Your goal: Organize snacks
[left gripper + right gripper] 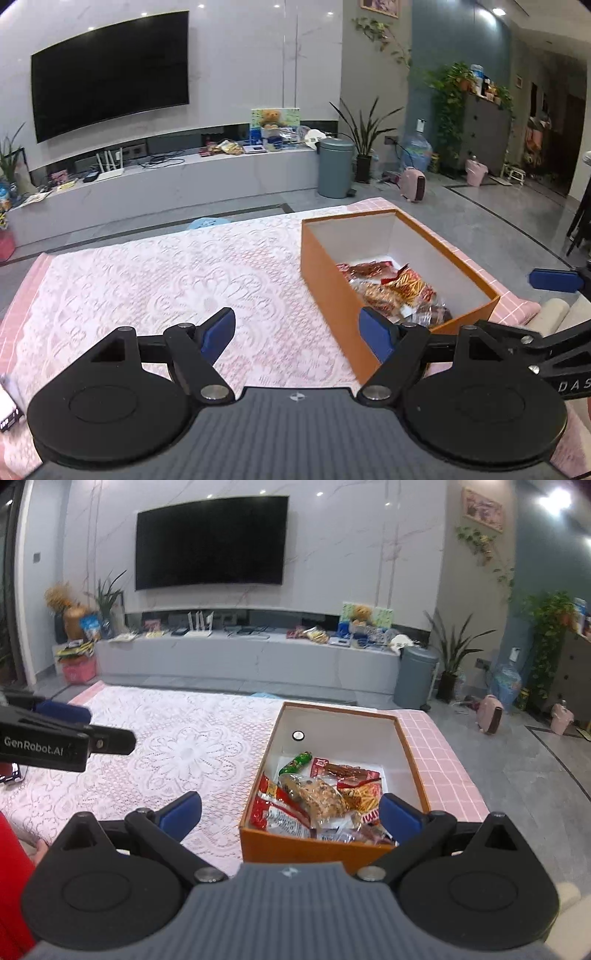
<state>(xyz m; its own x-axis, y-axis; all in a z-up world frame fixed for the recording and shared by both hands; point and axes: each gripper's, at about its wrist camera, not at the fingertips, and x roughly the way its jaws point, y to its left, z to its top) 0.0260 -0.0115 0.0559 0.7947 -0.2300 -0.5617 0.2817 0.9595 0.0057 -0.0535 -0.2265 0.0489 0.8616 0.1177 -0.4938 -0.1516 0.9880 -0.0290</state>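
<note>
**Both tongs wide, snacks in the orange box**

I read the left gripper (297, 334) as spread wide, nothing between its blue pads. Its right pad (376, 332) overlaps the near corner of the orange box (325, 273) in this view; contact I cannot confirm. Box sits at 2 o'clock from this camera, on the lace tablecloth (177, 280).

Right gripper (291, 814) also wide, empty. The box is at 12 to 1 o'clock, just ahead of the fingers, open-topped, white inside.

Snack packets (317, 797) heaped in the near half of the box: red wrappers, a clear bag of brownish pieces, a green packet (295, 762) lying toward the far wall.

Left gripper's finger shows at 9 o'clock in the right view, above the cloth. Television (210, 542) on the far wall at 11 o'clock.
</note>
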